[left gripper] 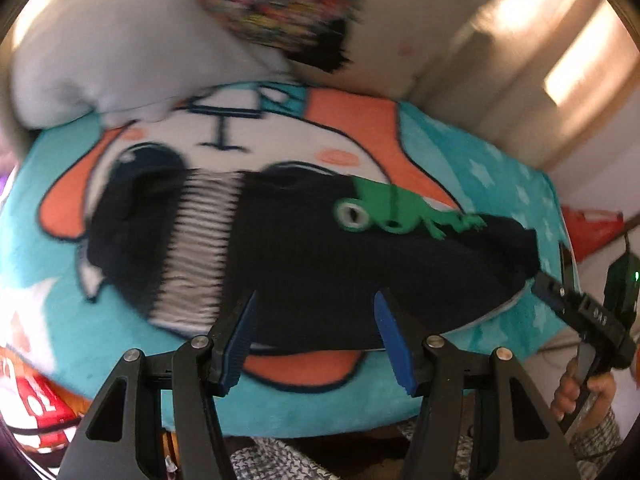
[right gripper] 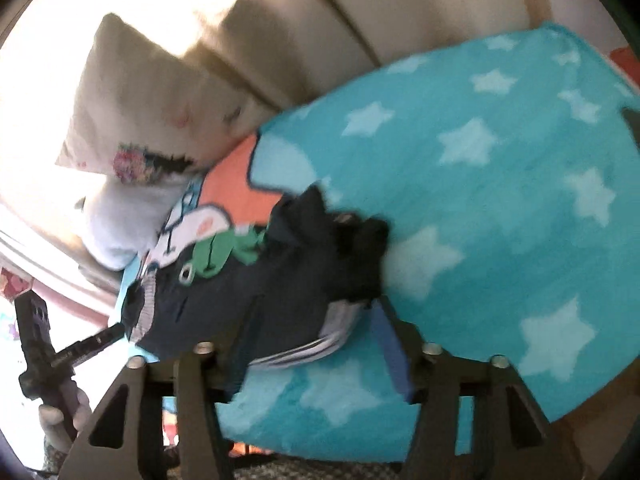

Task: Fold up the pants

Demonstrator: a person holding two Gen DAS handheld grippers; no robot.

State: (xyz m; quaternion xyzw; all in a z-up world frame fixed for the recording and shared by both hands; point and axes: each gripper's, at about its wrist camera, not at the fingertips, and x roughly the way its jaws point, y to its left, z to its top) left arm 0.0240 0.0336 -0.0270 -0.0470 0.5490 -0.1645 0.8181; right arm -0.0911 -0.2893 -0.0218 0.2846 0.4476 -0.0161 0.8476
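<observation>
Spread wide: a teal star blanket (left gripper: 500, 184). Lying across its middle, dark pants (left gripper: 320, 264) with green frog print. Left tool (left gripper: 316, 340) gaping at 6 o'clock. Right tool (right gripper: 312, 332) parted around the striped waistband, unclamped.

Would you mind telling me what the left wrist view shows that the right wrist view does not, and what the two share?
Only the left wrist view shows the striped waistband spread wide, the whole cartoon face on the blanket, and the right gripper at the cloth's far end.

Only the right wrist view shows the bunched dark end close up, the starred blanket area, and the left gripper beside the waistband.

Both show the dark pants with the green frog patch, lying on the blanket, and pillows behind.
</observation>
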